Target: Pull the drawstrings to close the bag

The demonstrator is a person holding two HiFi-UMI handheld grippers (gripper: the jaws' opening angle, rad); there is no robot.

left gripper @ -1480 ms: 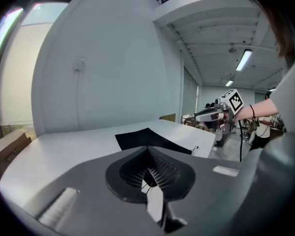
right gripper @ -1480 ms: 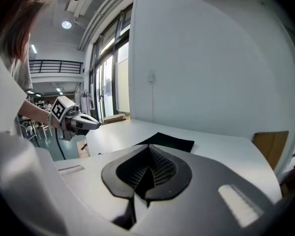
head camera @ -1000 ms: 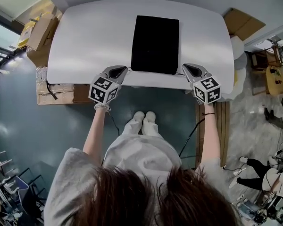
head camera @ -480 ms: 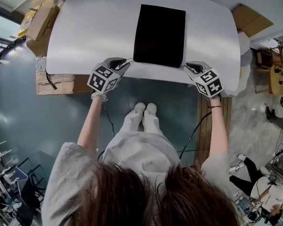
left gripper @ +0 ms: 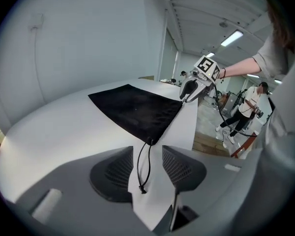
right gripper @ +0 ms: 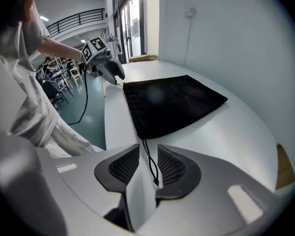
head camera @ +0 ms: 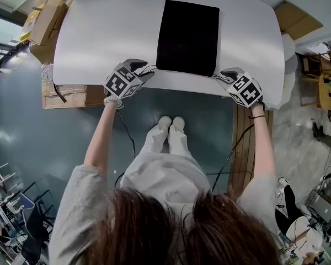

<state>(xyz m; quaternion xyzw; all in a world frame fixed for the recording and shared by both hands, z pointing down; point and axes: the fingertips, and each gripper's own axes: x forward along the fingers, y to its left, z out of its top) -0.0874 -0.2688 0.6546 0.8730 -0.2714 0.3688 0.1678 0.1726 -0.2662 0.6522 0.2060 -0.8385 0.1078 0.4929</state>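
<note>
A flat black drawstring bag (head camera: 187, 35) lies on the white table (head camera: 99, 37), its mouth along the near edge. My left gripper (head camera: 147, 72) sits at the bag's near left corner. Its jaws are opening, and the left drawstring loop (left gripper: 143, 168) lies slack between them (left gripper: 147, 151), untouched by the pads. My right gripper (head camera: 220, 75) is at the near right corner, jaws also opening. The right drawstring (right gripper: 151, 162) and its knot lie loose in that gap (right gripper: 148, 149). The bag (left gripper: 135, 109) (right gripper: 172, 102) lies flat in both gripper views.
Cardboard boxes (head camera: 47, 35) stand on the floor left of the table, and another box (head camera: 298, 21) at the right. A wooden pallet (head camera: 248, 137) lies beside my right arm. People (left gripper: 248, 109) stand in the room beyond the table.
Both grippers have moved a little forward to the bag's near corners. The drawstrings no longer look pulled outward.
</note>
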